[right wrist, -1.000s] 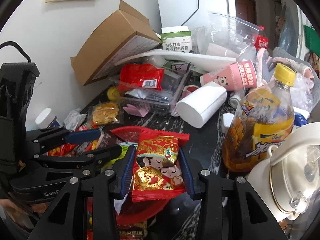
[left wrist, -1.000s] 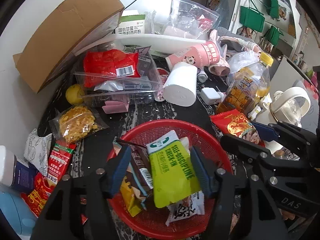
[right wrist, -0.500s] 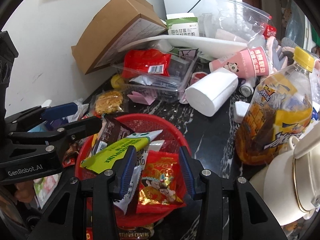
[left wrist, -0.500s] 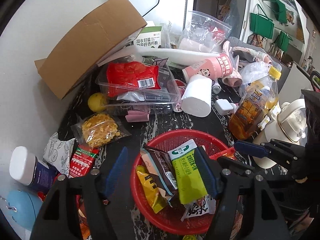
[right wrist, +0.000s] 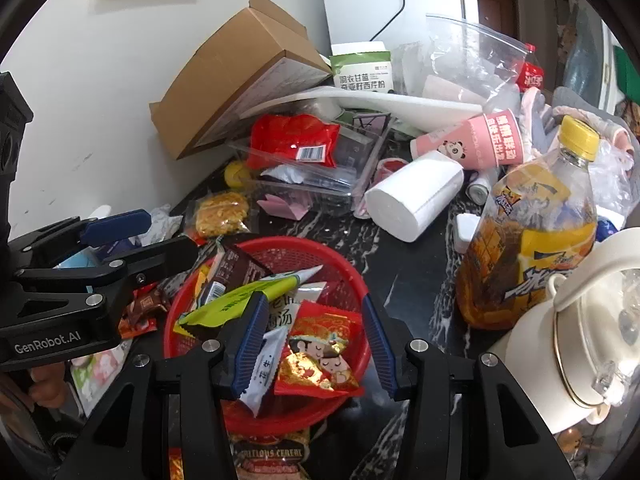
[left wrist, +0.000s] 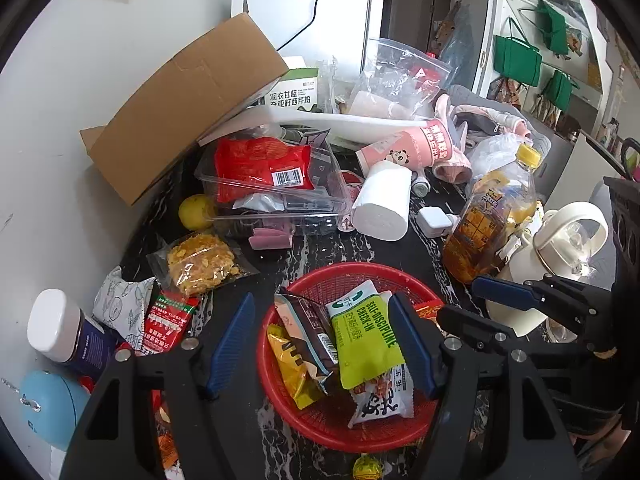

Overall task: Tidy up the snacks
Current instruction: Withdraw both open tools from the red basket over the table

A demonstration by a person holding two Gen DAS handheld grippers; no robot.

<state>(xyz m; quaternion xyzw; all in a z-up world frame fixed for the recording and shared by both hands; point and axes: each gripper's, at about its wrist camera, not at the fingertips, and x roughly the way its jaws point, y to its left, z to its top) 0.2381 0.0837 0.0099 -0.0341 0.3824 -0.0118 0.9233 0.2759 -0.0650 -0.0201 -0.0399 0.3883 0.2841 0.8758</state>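
Right wrist view: right gripper (right wrist: 312,340) fingers spread, empty, above red basket (right wrist: 352,280) at lower centre. Red cartoon snack packet (right wrist: 320,356) lies inside. Left gripper (left wrist: 320,344) likewise spread, holding nothing.

You have one red basket (left wrist: 414,286) holding six snack packets, one orange drink bottle (left wrist: 490,220), one tissue roll (left wrist: 382,206), one cardboard box (left wrist: 180,108), and two grippers.

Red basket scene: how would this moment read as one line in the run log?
left gripper: open, empty | right gripper: open, empty | red cartoon snack packet: in red basket | phase: placed
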